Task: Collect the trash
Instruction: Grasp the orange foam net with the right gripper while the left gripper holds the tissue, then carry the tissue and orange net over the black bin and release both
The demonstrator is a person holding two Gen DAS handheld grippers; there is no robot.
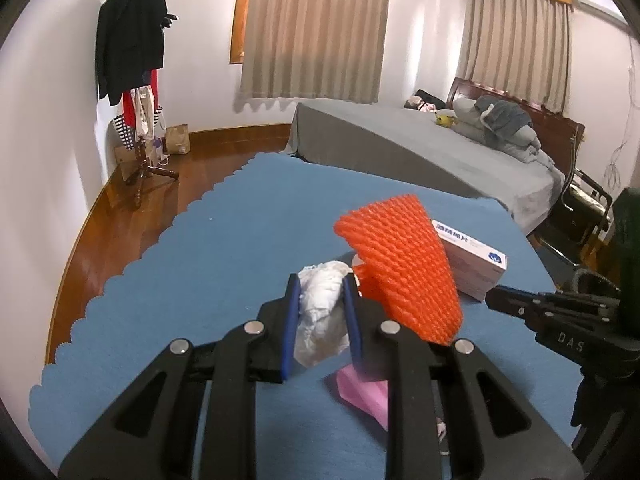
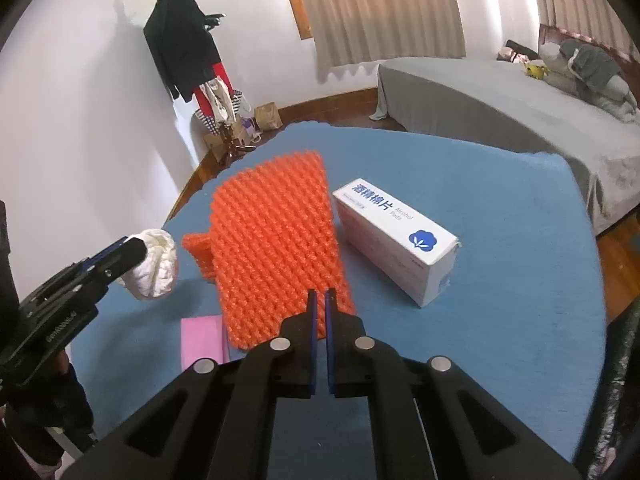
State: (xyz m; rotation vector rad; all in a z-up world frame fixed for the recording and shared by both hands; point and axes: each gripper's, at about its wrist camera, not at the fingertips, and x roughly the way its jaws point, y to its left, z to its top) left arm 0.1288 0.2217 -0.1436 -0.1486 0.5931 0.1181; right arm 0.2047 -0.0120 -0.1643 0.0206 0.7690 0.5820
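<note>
A crumpled white tissue (image 1: 322, 312) is pinched in my left gripper (image 1: 320, 280), held just above the blue tablecloth (image 1: 192, 264). The right wrist view shows that left gripper (image 2: 132, 248) and the tissue (image 2: 158, 266) at the left. My right gripper (image 2: 321, 294) is shut on the near edge of an orange foam net (image 2: 272, 248). The net (image 1: 404, 264) stands tilted up off the cloth, and the right gripper (image 1: 494, 298) reaches in from the right. A pink paper (image 1: 360, 396) lies flat under the left fingers, partly hidden. That pink paper (image 2: 202, 340) sits left of the net.
A white box of alcohol pads (image 2: 396, 236) lies on the cloth right of the net. Beyond the table are a grey bed (image 1: 420, 152), a coat rack (image 1: 136, 80) and a chair (image 1: 580, 208). Dark glossy plastic (image 2: 616, 380) hangs at the right edge.
</note>
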